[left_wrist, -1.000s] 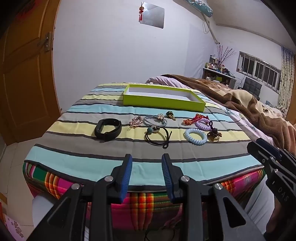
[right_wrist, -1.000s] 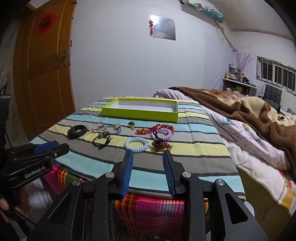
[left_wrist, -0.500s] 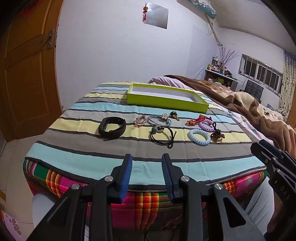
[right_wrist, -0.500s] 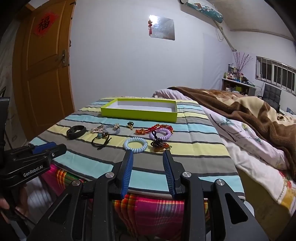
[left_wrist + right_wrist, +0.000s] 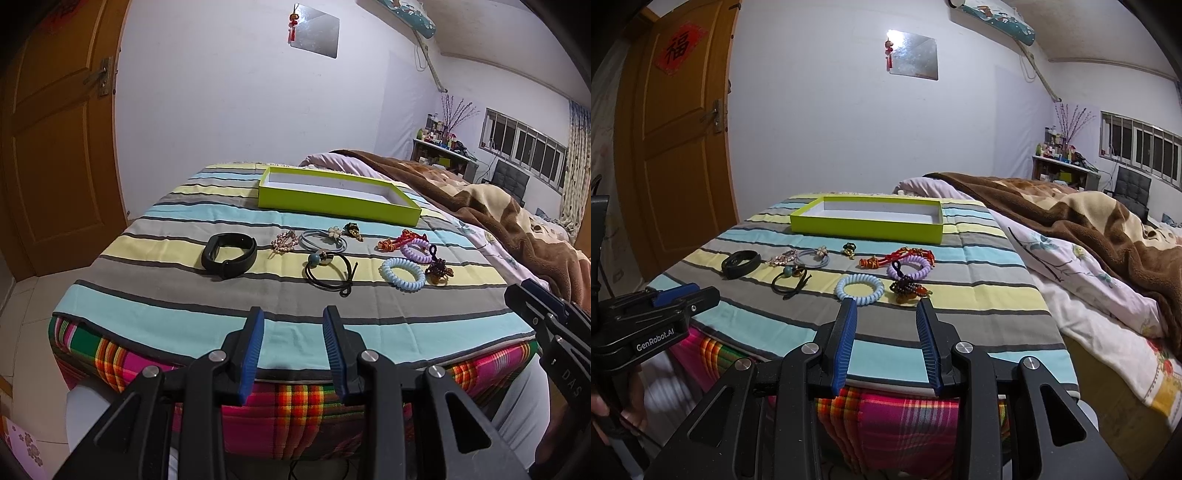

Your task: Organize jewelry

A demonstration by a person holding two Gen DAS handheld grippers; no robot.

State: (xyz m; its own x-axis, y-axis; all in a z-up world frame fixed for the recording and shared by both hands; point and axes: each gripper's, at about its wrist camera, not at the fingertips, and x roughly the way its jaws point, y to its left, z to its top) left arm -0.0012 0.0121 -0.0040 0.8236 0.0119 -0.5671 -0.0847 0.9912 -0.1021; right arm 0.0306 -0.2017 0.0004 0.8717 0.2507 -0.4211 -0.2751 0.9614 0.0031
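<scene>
Right wrist view showed my right tool [image 5: 886, 306] half open and empty, the left tool [image 5: 291, 315] likewise, just short of the pale blue coil band [image 5: 860, 290] at frame centre on the striped worktop [image 5: 979, 295]; light, springy, best pinched across its rim.

Striped cloth [image 5: 207, 299]: woven, matt. Green tray [image 5: 332, 201]: smooth card, matt, white inside. Black band [image 5: 229, 254]: matt rubbery. Blue coil tie [image 5: 402, 274]: glossy plastic. Fingers [image 5: 253, 343]: ribbed blue pads, black matt plastic frames, metal screws. Door [image 5: 676, 147]: varnished wood.
</scene>
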